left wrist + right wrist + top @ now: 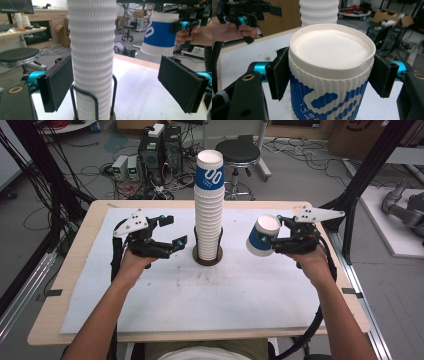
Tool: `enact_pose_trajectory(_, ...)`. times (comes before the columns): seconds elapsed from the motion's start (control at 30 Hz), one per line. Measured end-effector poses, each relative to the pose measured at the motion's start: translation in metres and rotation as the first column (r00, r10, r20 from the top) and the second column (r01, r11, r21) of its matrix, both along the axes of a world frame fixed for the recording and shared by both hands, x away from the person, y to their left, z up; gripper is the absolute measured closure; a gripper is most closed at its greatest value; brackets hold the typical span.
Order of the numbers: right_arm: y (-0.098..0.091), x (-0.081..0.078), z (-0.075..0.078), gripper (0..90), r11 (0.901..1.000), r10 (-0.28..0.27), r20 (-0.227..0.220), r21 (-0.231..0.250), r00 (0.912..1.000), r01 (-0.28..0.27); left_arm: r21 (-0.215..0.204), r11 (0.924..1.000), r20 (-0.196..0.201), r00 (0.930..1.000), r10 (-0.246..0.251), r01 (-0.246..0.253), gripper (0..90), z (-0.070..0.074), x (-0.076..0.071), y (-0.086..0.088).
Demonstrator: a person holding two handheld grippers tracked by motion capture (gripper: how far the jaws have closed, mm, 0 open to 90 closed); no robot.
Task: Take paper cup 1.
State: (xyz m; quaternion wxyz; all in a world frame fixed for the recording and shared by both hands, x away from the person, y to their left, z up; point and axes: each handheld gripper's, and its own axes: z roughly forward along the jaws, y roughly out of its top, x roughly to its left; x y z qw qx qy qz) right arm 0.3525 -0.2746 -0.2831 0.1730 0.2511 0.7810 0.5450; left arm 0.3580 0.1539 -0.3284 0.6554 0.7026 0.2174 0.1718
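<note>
High view looking down over table (150, 305), gripper views close, level, sharing cup stack (209, 215)

A white ribbed paper cup with a blue printed band (262, 239) hangs in the air at the right of centre in the high view, tilted with its open mouth turned up and toward the frame's right, well apart from the stack. In the right gripper view it (330, 75) takes up the middle, its rolled rim slightly squeezed out of round between two black pads.

A tall stack of nested white ribbed paper cups (209, 215) stands upright at the centre of the high view, topped by a cup with the same blue band, its foot inside a black wire holder on a dark round base (207, 256) on the table.
</note>
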Motion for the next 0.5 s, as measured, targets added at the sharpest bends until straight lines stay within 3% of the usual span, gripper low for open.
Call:
enact_pose_trajectory(0.2,0.008,-0.006,-0.036,27.4,1.0,-0.008,-0.021,-0.002,0.9998,0.008,-0.003,0.9999,-0.043,0.999,0.01,-0.011,13.0,-0.027,-0.003,0.008)
enact_pose_trajectory(0.27,0.01,-0.007,-0.04,27.4,1.0,-0.002,-0.024,0.0,0.9997,0.002,0.022,0.9997,-0.057,0.9984,0.01,-0.009,13.0,-0.03,-0.003,0.008)
enact_pose_trajectory(0.5,0.019,-0.011,-0.054,27.4,0.9999,0.01,-0.028,-0.006,0.9996,-0.011,0.039,0.9992,-0.048,0.9988,-0.01,0.012,13.0,-0.036,-0.008,-0.002)
